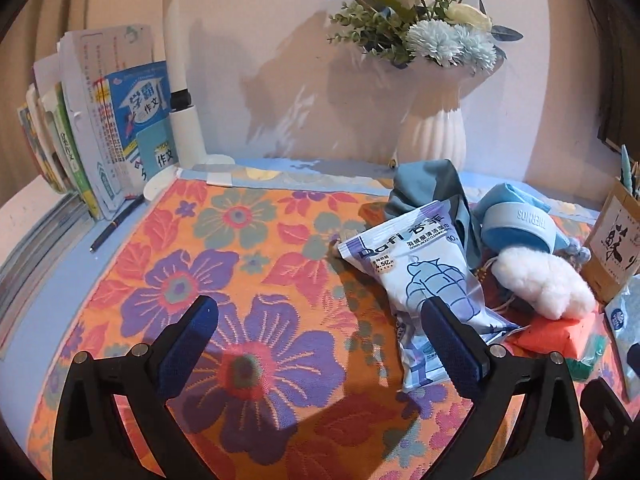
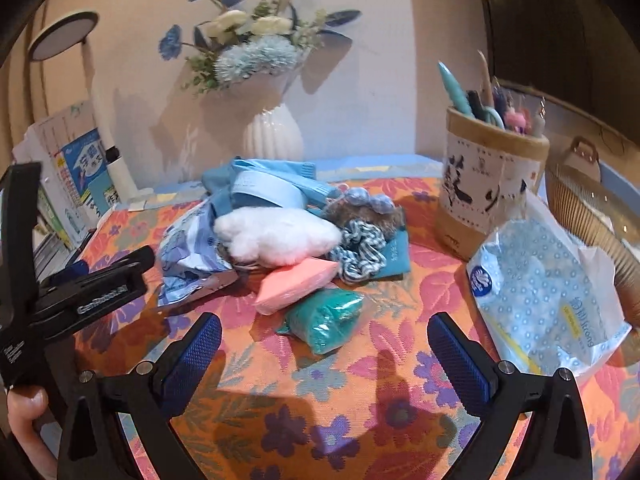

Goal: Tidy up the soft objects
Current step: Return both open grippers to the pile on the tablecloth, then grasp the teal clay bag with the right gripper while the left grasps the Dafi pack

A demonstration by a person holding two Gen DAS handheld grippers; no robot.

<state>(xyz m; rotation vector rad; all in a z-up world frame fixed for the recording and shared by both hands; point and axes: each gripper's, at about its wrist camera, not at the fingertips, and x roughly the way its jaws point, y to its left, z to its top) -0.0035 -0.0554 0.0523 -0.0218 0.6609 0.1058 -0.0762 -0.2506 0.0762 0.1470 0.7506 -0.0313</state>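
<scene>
A: Where is the left gripper (image 1: 320, 344)?

B: Low over the floral cloth (image 1: 248, 248), jaws spread wide and holding nothing. Its right finger overlaps the near edge of the wipes packet (image 1: 428, 280).

A: And the right gripper (image 2: 324, 344)?

B: Also wide apart and empty, hovering above the cloth.

A: The soft things?

B: In the right view, heaped at 12 o'clock: white plush (image 2: 276, 236), pink packet (image 2: 292, 284), teal bundle (image 2: 324, 320) nearest. The tissue pack (image 2: 540, 300) lies at 2 o'clock, beside the pen holder (image 2: 488, 184).
</scene>
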